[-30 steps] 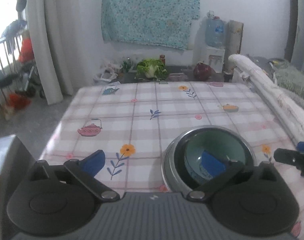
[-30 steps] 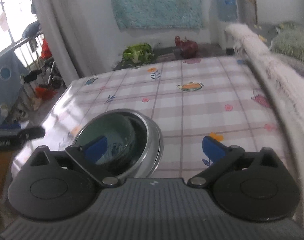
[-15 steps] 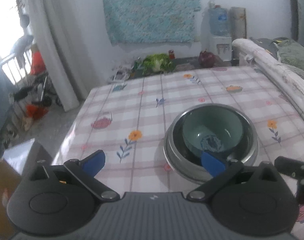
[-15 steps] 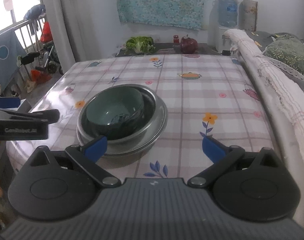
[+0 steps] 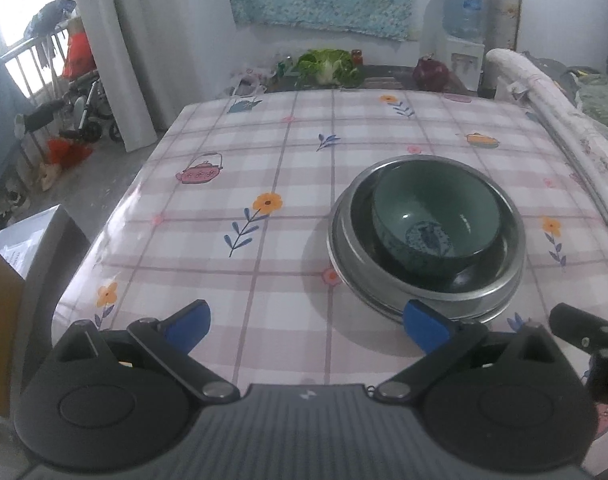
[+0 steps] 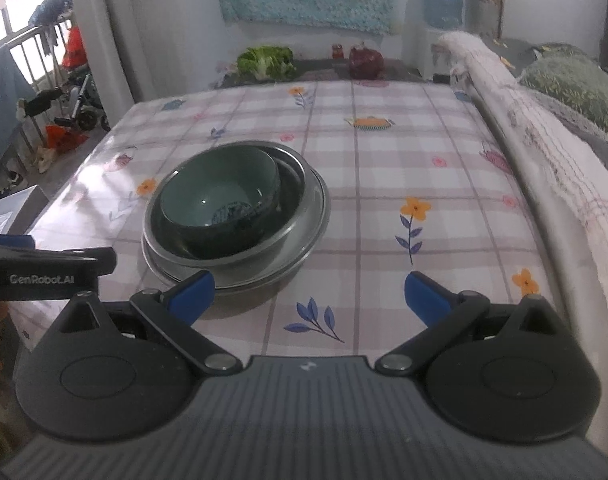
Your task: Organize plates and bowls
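Note:
A green ceramic bowl [image 5: 434,216] sits nested inside a steel bowl [image 5: 344,224], which rests on a steel plate on the checked tablecloth. The same stack shows in the right wrist view: green bowl [image 6: 220,204], steel bowl [image 6: 300,184]. My left gripper [image 5: 306,326] is open and empty, held above the near table edge, left of the stack. My right gripper [image 6: 310,298] is open and empty, near the front edge, right of the stack. The left gripper's body [image 6: 44,268] shows at the left of the right wrist view.
The table [image 5: 264,168] has a flowered plaid cover. A padded rail [image 6: 524,128] runs along its right side. A cabbage [image 5: 330,64] and a dark red object [image 5: 430,74] lie on a counter beyond the far edge. A box [image 5: 8,264] stands at the left.
Both grippers have pulled back and up from the stacked bowls, toward the near table edge. The left fingertip that was over the green bowl now sits in front of the stack.

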